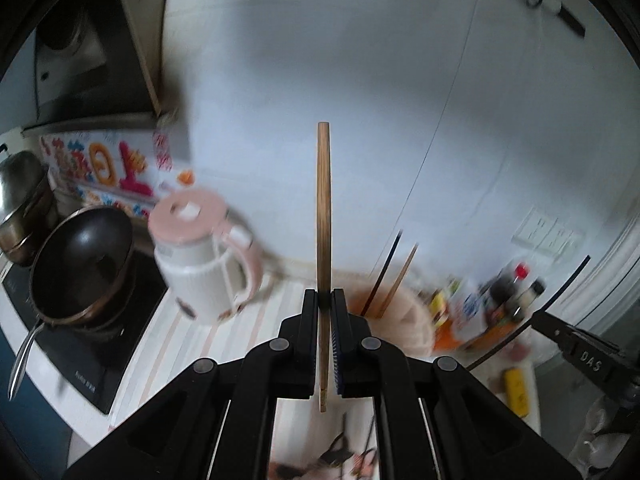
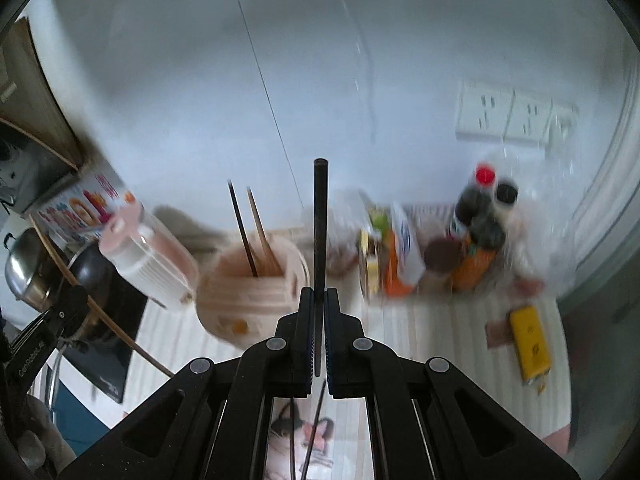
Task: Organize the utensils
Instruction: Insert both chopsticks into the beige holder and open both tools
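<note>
My left gripper point(image 1: 325, 300) is shut on a brown wooden chopstick point(image 1: 324, 204) that stands upright above the counter. My right gripper point(image 2: 319, 296) is shut on a black chopstick point(image 2: 320, 224), also upright. A pink utensil holder point(image 2: 256, 292) stands on the counter just left of the right gripper, with one black and one brown chopstick point(image 2: 252, 232) in it. The holder also shows in the left wrist view point(image 1: 404, 320), right of the left gripper. The right gripper with its black chopstick appears at the right edge of the left wrist view point(image 1: 576, 344).
A pink and white kettle point(image 1: 208, 256) stands left of the holder. A black pan point(image 1: 80, 264) and steel pot point(image 1: 20, 204) sit on the cooktop. Condiment bottles point(image 2: 472, 236) crowd the back right. A yellow box point(image 2: 530, 342) lies at right. More chopsticks point(image 2: 312, 440) lie below.
</note>
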The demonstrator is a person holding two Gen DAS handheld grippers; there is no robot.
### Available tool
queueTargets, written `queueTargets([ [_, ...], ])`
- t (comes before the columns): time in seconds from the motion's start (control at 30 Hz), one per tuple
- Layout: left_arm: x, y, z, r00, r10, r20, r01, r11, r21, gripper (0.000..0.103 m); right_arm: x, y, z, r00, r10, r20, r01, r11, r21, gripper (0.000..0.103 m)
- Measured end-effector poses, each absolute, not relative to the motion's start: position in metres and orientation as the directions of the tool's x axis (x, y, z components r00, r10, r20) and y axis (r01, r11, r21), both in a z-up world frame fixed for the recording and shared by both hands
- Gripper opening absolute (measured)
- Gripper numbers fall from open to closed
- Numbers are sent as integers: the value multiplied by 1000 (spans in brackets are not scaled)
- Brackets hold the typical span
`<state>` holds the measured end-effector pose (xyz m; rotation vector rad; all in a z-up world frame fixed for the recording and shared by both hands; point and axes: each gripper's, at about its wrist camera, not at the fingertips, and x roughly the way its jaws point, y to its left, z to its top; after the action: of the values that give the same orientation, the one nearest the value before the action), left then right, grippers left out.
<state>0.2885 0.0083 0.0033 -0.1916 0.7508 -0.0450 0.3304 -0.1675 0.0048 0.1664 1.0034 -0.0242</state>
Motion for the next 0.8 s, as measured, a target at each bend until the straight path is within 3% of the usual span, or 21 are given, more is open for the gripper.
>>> queueTargets([
  [0.37, 360, -15, 38, 756, -149, -637, 9, 976, -218, 4, 396, -153, 61, 615, 37, -788, 68, 993, 100, 4],
  [0.8, 422, -39, -16, 665, -168, -727, 24, 979, -205, 4, 452, -153, 19, 570, 87, -817, 91, 982, 167, 4],
])
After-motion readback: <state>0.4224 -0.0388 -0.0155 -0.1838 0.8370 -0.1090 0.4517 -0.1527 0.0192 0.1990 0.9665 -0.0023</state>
